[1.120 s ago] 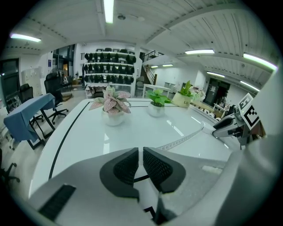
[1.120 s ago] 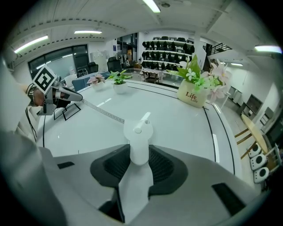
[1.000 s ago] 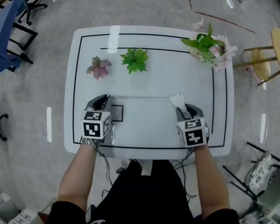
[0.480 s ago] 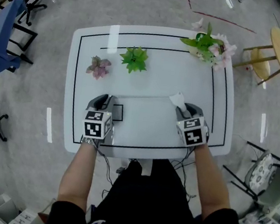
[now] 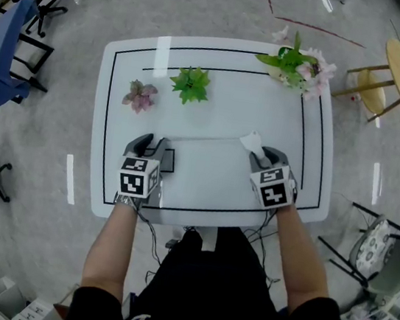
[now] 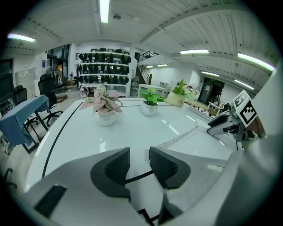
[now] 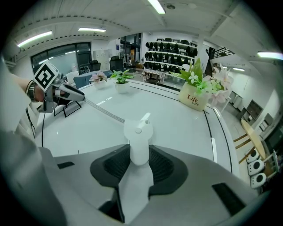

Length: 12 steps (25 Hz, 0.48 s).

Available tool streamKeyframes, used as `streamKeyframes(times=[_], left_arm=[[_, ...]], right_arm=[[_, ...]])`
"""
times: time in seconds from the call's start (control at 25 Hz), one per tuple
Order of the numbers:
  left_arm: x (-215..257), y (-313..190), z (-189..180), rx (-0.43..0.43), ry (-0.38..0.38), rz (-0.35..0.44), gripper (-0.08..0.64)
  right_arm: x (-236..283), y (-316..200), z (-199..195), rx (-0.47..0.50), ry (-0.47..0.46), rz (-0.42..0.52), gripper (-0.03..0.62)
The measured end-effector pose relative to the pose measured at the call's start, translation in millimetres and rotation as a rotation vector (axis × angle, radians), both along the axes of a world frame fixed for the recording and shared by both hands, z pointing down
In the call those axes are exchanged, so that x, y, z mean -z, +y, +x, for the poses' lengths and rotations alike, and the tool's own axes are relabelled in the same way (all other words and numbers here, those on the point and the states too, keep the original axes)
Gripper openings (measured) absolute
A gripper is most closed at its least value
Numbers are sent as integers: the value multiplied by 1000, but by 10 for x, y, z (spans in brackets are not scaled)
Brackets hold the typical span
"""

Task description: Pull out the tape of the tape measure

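**Tape out, left end released**

The white plastic tape measure (image 7: 138, 132) is clamped in the right gripper (image 7: 139, 155) over the glossy white table (image 5: 214, 113). Its pale marked tape (image 6: 179, 137) stretches to the left gripper (image 6: 139, 160). That gripper's jaws have just been opening, and the tape's end lies loose between them. The pull looks done.

Head cam sits high up and looks steeply down on the whole table (image 5: 230, 108), with the left gripper (image 5: 150, 142) and right gripper (image 5: 262, 154) at its near edge. Each gripper cam rides low, right behind its own jaws, facing out across the tabletop, angled inward. So both share the tape (image 6: 177, 139), the pink plant (image 6: 102, 99) and each other's gripper.
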<state>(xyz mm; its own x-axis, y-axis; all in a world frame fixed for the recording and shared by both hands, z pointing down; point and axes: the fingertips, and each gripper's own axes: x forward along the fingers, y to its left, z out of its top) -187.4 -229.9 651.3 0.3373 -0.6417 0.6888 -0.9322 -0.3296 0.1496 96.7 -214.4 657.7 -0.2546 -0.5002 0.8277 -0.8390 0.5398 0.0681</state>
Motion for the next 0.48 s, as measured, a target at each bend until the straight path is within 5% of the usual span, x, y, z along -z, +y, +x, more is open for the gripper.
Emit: streamKeyframes(times=[0.48], left_arm=[[128, 39, 89, -18, 35, 38, 183]], right_arm=[[28, 8, 10, 25, -2, 26, 135]])
